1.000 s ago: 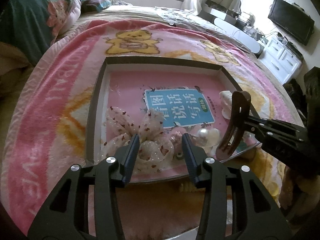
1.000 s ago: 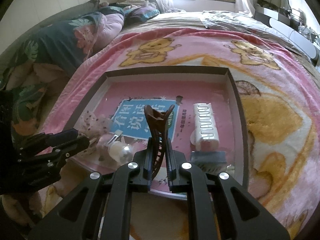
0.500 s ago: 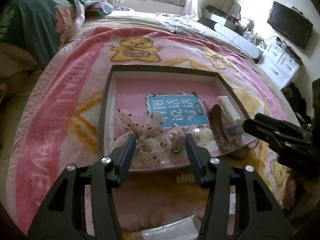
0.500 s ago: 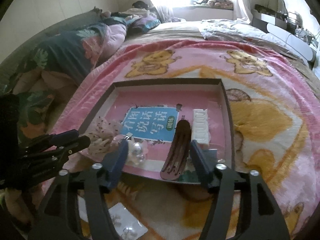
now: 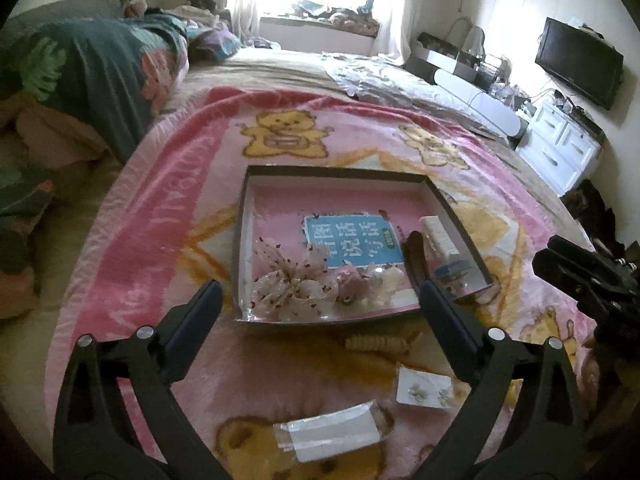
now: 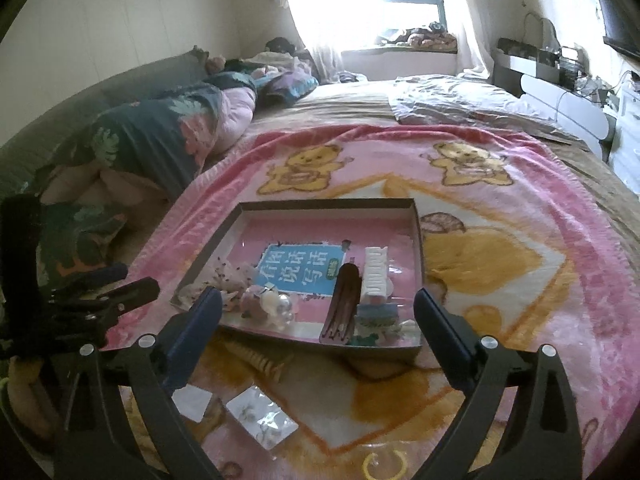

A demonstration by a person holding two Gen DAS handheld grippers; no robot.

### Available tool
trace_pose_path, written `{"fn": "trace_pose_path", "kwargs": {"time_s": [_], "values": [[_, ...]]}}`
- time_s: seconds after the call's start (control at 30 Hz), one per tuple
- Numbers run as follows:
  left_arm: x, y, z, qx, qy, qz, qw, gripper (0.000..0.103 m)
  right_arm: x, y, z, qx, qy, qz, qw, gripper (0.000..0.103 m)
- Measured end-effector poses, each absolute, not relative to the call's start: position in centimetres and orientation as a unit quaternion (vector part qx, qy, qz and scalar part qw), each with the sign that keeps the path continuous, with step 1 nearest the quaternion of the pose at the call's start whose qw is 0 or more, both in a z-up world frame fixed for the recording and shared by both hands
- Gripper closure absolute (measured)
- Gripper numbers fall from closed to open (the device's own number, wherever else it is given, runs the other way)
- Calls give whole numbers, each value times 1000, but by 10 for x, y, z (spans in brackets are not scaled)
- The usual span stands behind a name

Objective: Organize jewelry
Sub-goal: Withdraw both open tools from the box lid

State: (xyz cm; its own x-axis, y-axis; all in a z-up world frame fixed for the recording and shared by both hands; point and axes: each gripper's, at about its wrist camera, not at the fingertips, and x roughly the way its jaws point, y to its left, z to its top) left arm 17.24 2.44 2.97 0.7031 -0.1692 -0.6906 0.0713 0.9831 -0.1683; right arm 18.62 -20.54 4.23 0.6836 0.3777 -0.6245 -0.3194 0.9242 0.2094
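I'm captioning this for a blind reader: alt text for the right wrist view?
The right gripper hangs open over a shallow box on a pink bear blanket; inside lie a brown hair claw, white clip and floral bow.

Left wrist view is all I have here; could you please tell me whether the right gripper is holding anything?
Observer: No. In the right wrist view the right gripper is wide open, with nothing between its fingers.
Operator: Thank you. Where exactly is the brown hair clip, please?
Observer: The brown hair clip lies inside the tray, close to its front edge, right beside the white claw clip, whose whole toothed length shows from this side.
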Motion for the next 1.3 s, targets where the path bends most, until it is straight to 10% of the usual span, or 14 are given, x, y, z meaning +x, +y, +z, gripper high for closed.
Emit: {"fn": "trace_pose_path", "kwargs": {"time_s": [1.3], "values": [[92,15,23,-41,385,-67,920,10,108,-254,41,31,350,172,920,5]]}}
